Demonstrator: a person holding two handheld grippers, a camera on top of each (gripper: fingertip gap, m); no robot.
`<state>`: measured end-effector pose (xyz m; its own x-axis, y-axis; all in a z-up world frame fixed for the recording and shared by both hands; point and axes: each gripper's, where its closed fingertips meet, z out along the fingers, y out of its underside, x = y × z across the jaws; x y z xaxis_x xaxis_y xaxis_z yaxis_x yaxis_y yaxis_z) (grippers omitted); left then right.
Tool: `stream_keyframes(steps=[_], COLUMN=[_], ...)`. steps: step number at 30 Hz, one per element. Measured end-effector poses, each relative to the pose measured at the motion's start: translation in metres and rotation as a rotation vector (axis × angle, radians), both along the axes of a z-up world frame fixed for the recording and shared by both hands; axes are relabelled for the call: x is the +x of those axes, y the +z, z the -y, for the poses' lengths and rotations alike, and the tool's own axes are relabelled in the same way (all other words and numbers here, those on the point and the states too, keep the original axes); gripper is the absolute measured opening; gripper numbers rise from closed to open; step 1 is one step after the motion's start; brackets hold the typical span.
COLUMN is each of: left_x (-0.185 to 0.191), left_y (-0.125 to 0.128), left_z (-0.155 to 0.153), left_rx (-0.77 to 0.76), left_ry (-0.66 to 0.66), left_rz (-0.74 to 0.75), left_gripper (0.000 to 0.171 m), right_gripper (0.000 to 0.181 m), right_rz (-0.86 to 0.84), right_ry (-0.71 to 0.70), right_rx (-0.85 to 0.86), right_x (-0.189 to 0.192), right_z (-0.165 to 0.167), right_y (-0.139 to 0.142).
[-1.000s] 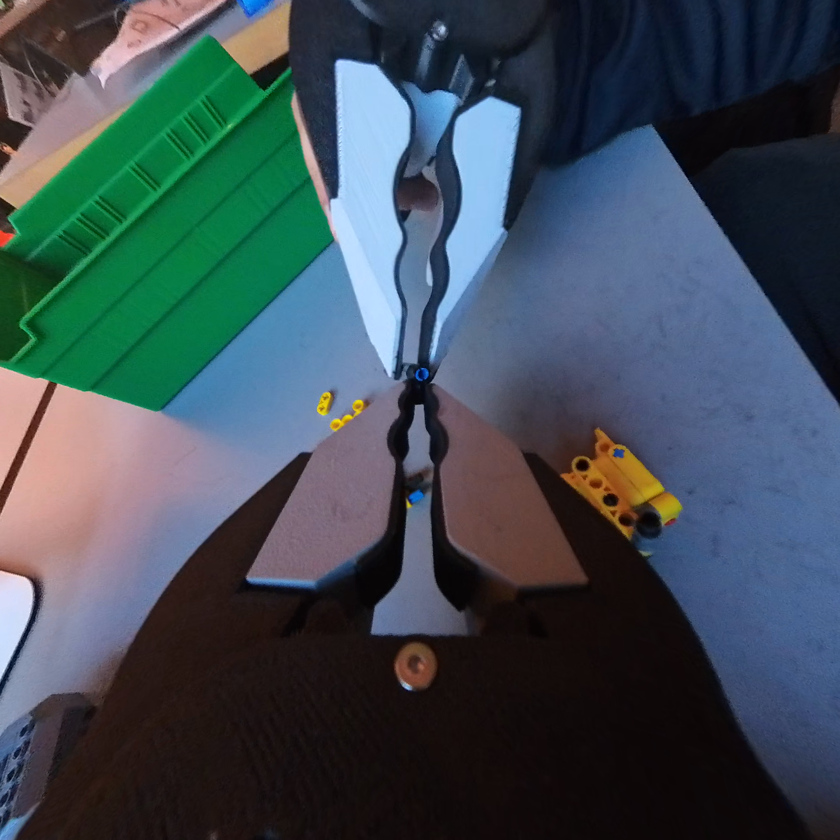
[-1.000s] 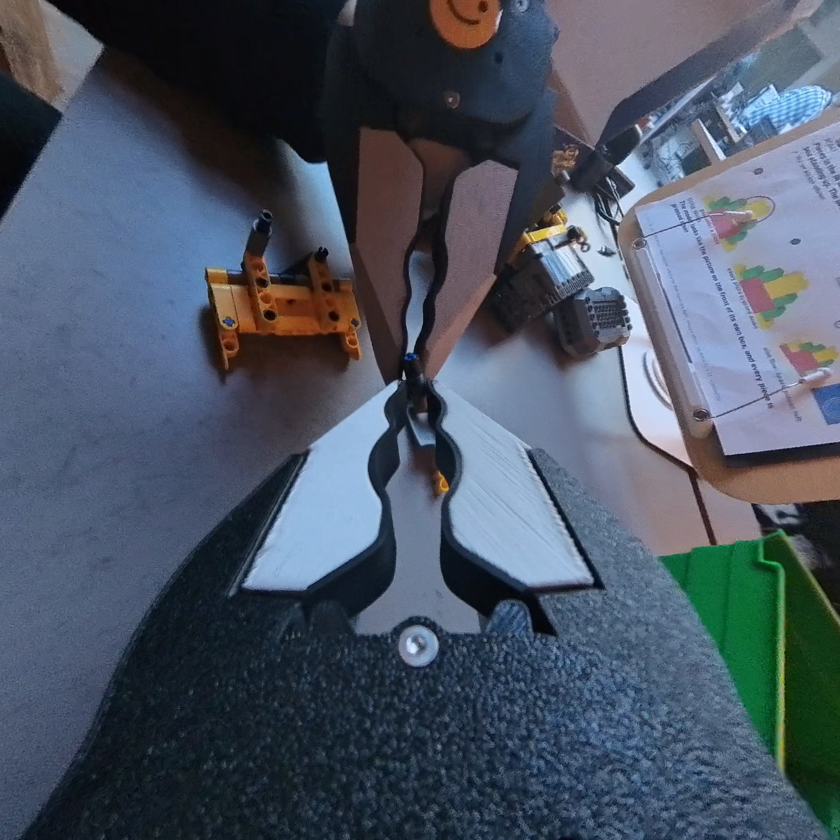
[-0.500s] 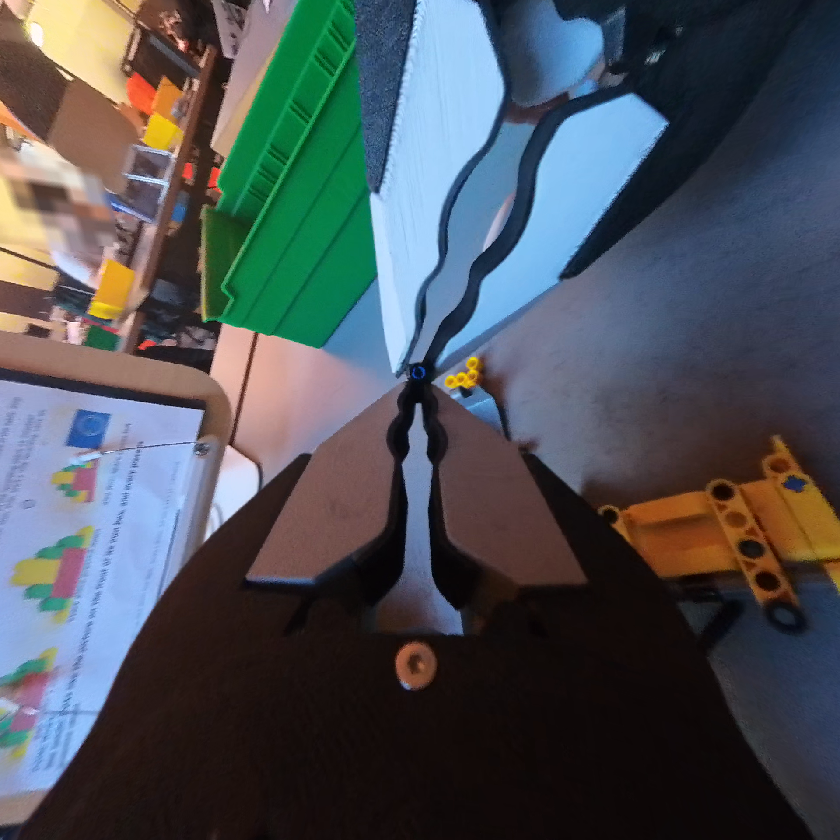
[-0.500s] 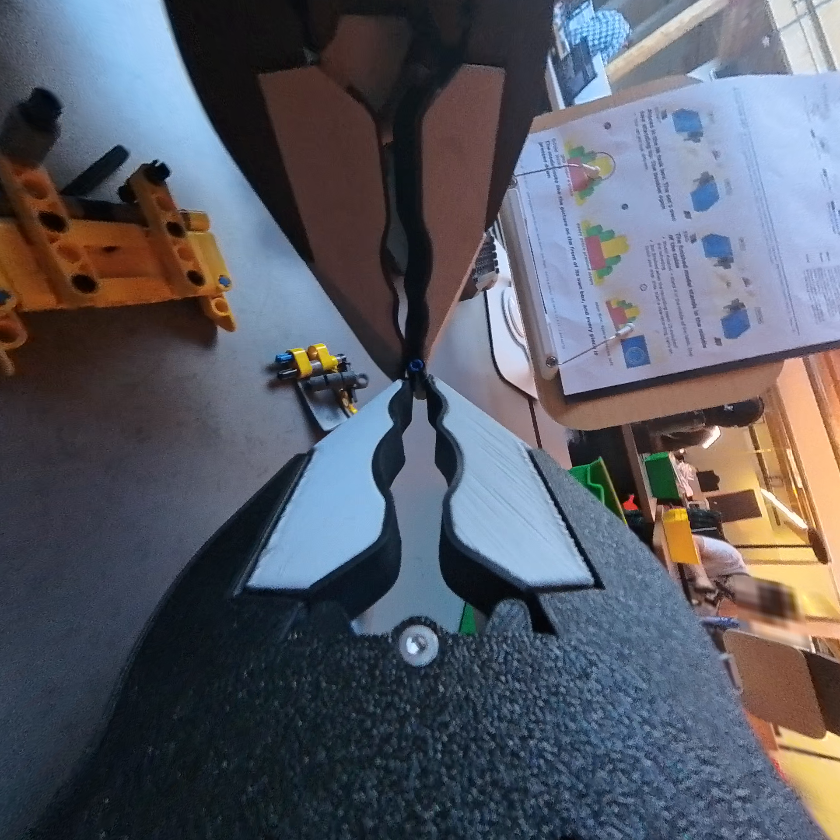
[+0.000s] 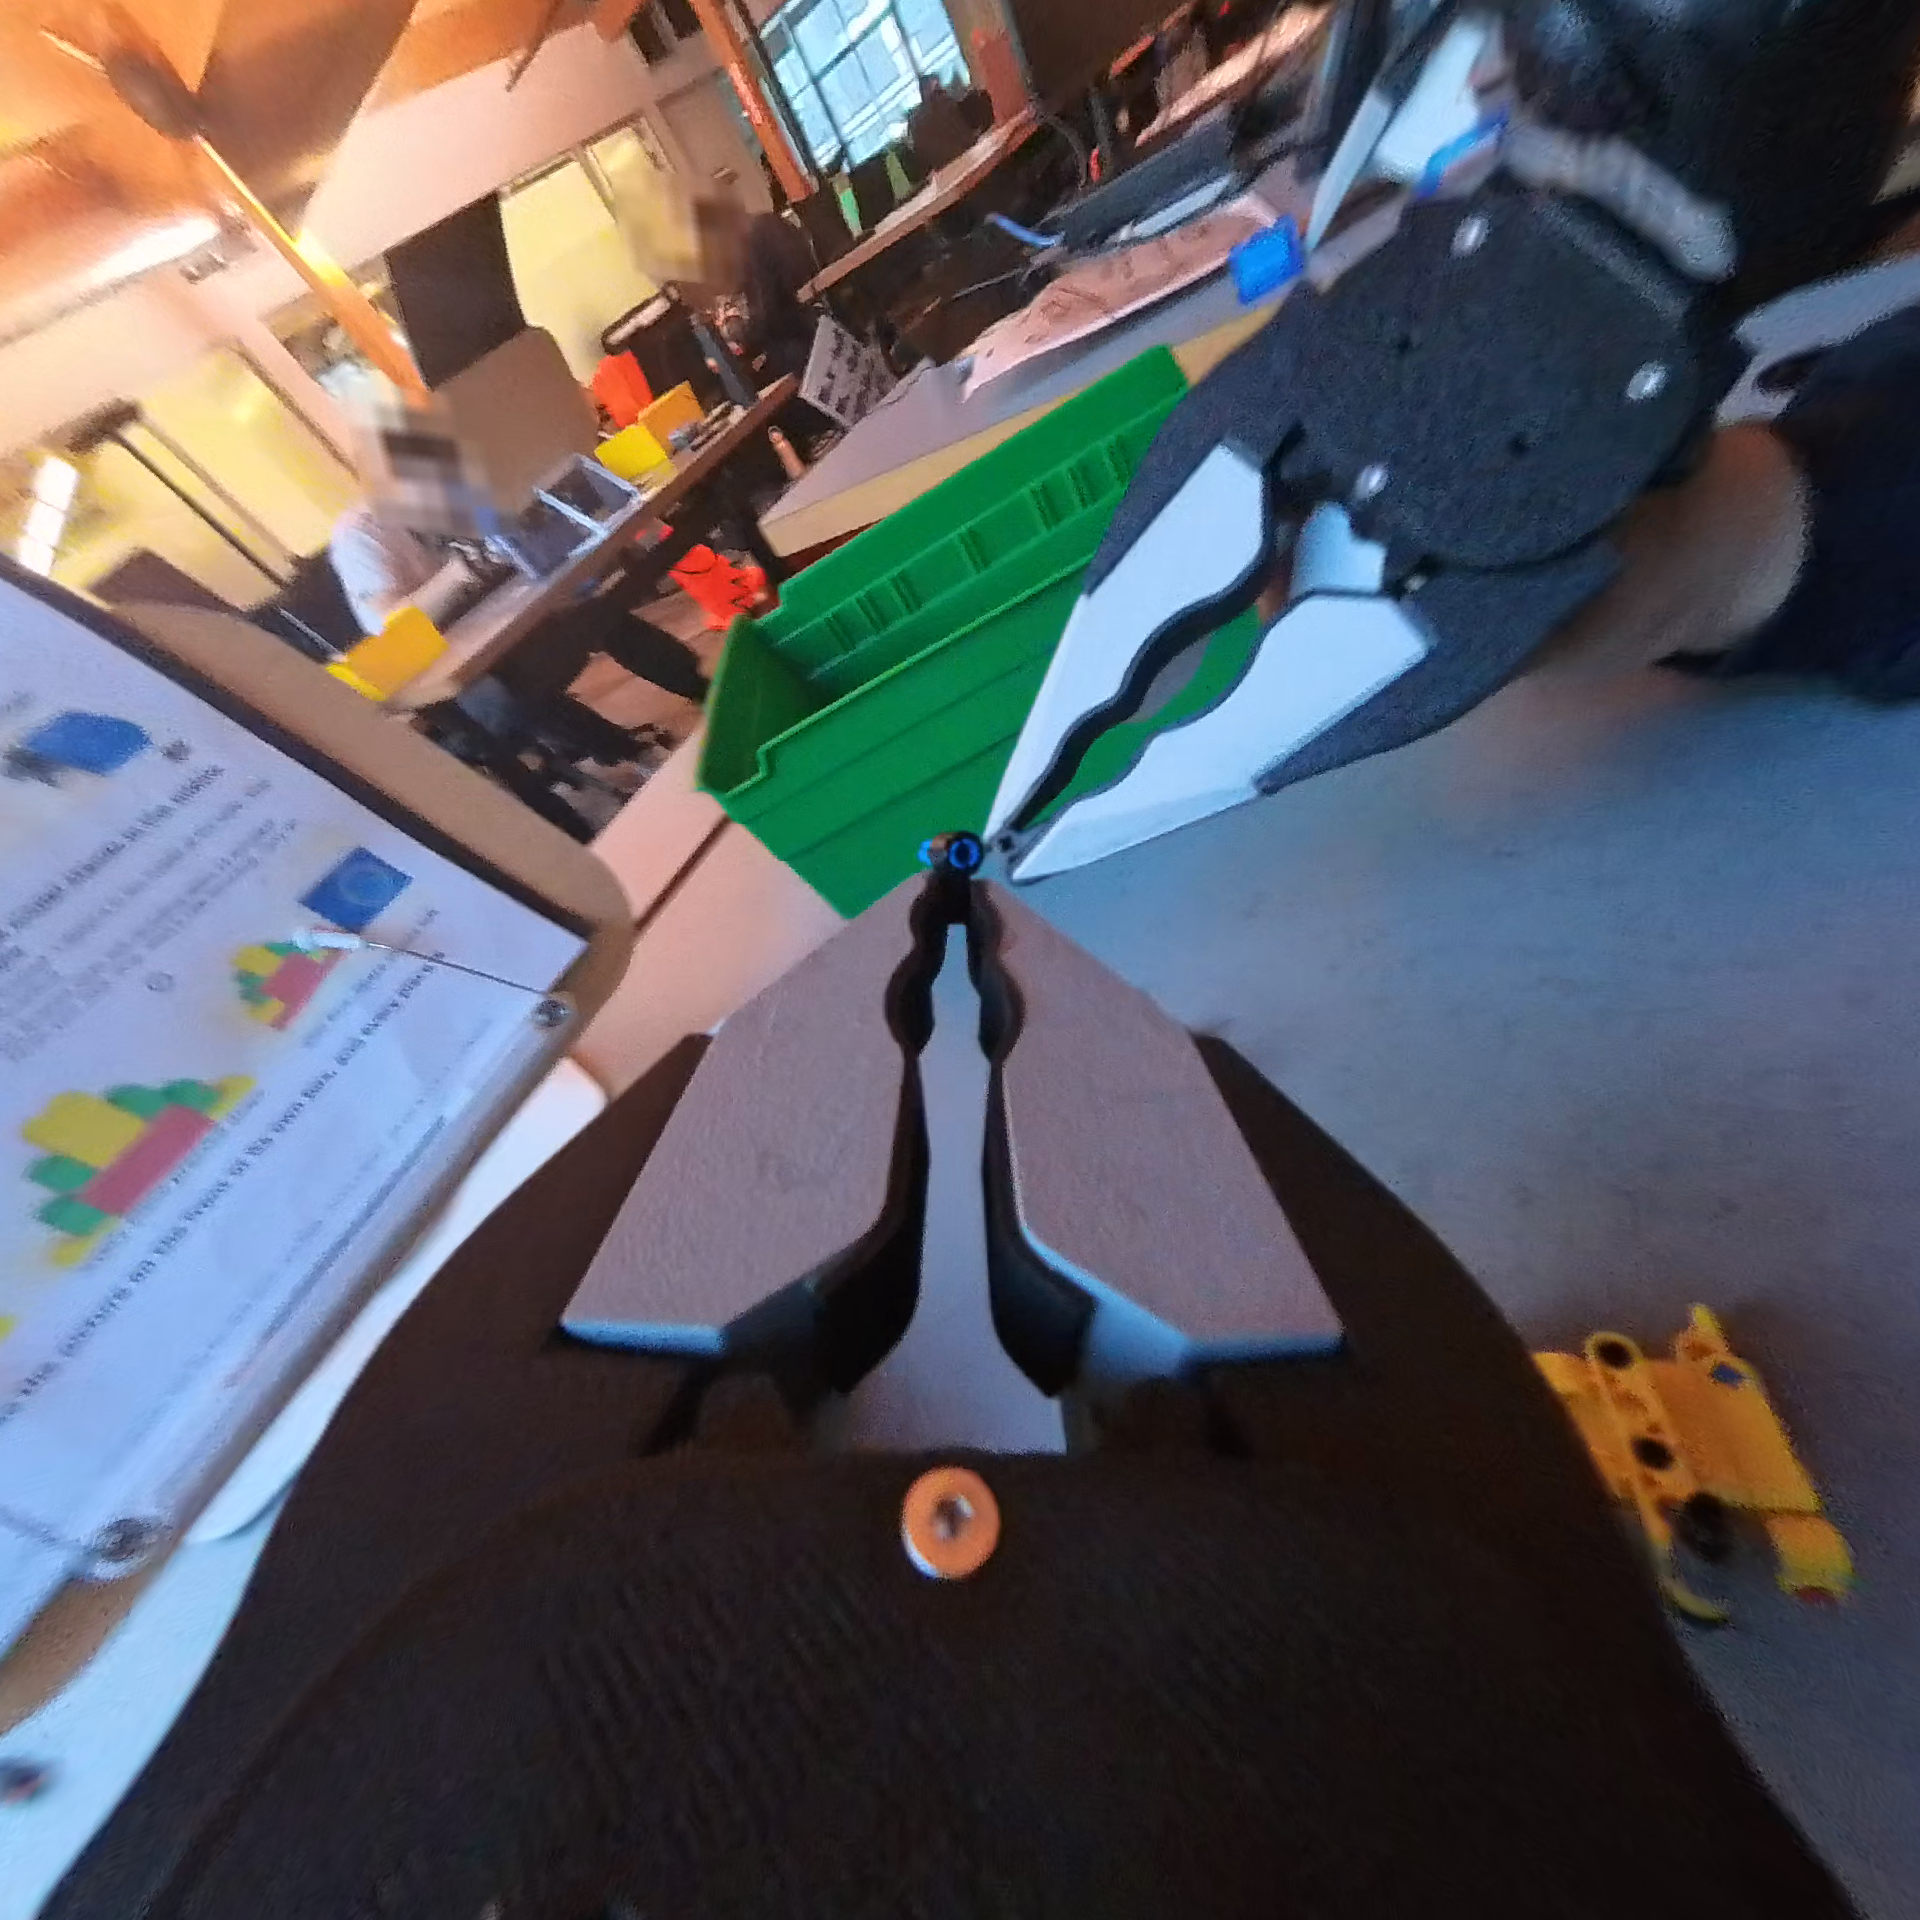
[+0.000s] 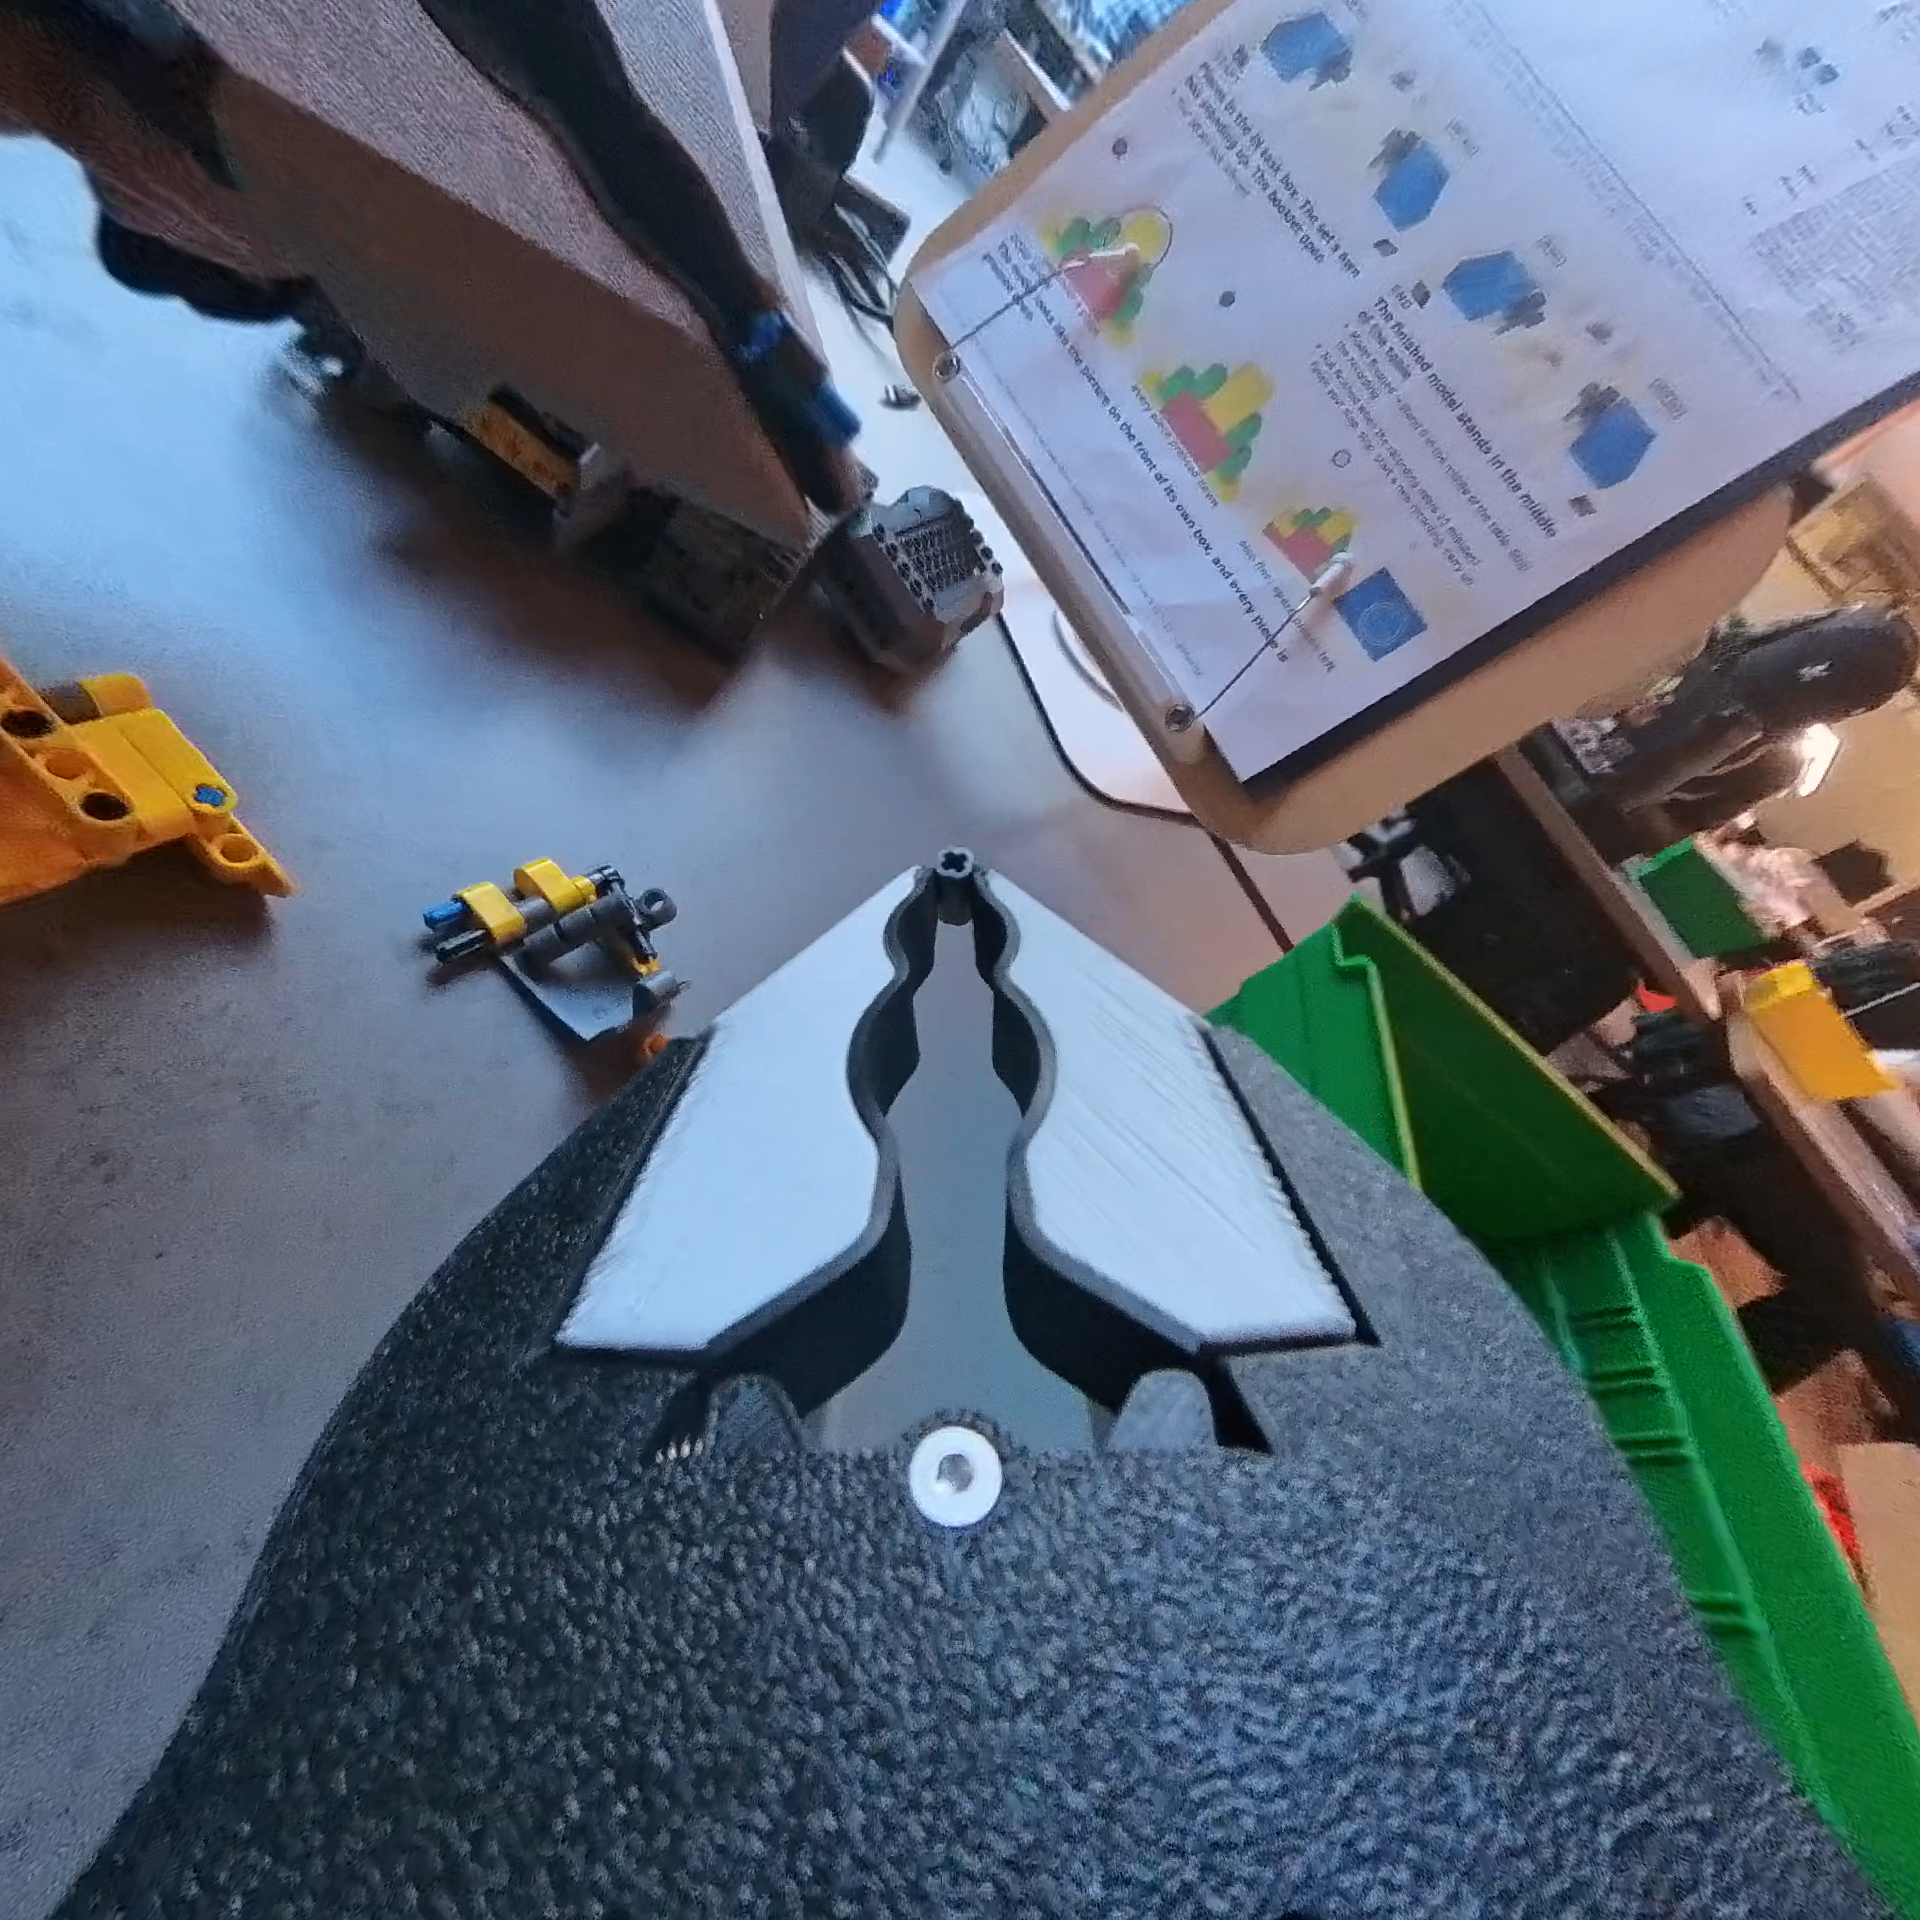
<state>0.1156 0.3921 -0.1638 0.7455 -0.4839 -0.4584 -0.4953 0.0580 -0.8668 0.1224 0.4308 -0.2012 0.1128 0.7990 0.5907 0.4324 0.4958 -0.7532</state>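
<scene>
My left gripper [image 5: 954, 891], with brown fingers, is shut on a small blue pin [image 5: 956, 852] at its tips. My right gripper [image 6: 951, 891], with white fingers, is shut on a small dark grey connector with a cross-shaped hole [image 6: 951, 865]. In the left wrist view the right gripper [image 5: 1006, 842] comes in from the upper right, its tips just beside the blue pin. In the right wrist view the left gripper's brown fingers [image 6: 582, 270] fill the upper left, blurred. Both grippers are held above the grey table [image 5: 1507, 987].
A yellow beam assembly [image 6: 94, 769] and a small grey-and-yellow sub-assembly [image 6: 551, 920] lie on the table. A grey motor block [image 6: 920, 571] stands behind. A green bin [image 5: 914, 675] and a tilted instruction board [image 6: 1351, 364] stand at the table's far side. People sit at desks beyond.
The two grippers met tip to tip on one joined piece. Now their tips have come slightly apart, each keeping its own part, and both have tilted up from the table.
</scene>
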Motion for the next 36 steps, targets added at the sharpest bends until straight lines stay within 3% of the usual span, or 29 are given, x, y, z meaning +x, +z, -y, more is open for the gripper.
stream_keyframes(steps=[6,12,17,23,27,29,33,36], left_x=[0.009,0.010,0.011,0.006,0.019,0.016,-0.004,-0.007], left_y=[-0.019,-0.037,-0.038,-0.047,-0.046,-0.051,-0.073,-0.082], left_z=[-0.001,-0.003,-0.004,-0.010,-0.003,-0.005,-0.017,-0.020], left_rx=[-0.239,-0.488,-0.534,-0.509,-0.522,-0.520,-0.425,-0.372], left_ry=[-0.113,-0.165,-0.199,-0.136,-0.205,-0.175,0.005,0.063], left_rz=[0.256,0.504,0.594,0.499,0.494,0.462,0.147,-0.024], left_gripper=[0.001,0.001,0.001,0.000,0.001,0.001,0.001,0.001], right_gripper=[0.004,0.005,0.018,0.018,0.018,0.018,0.018,0.022], right_rz=[0.041,0.190,0.266,0.151,0.042,-0.003,-0.079,-0.121], right_ry=[-0.017,-0.015,-0.040,0.069,0.166,0.192,0.185,0.172], right_rx=[-0.059,-0.308,-0.375,-0.456,-0.515,-0.537,-0.590,-0.623], right_x=[0.003,0.011,0.016,0.008,0.004,0.005,0.007,0.008], right_z=[-0.009,-0.014,-0.017,0.001,0.013,0.014,0.008,0.003], right_y=[-0.018,-0.061,-0.078,-0.058,-0.038,-0.029,-0.015,-0.010])
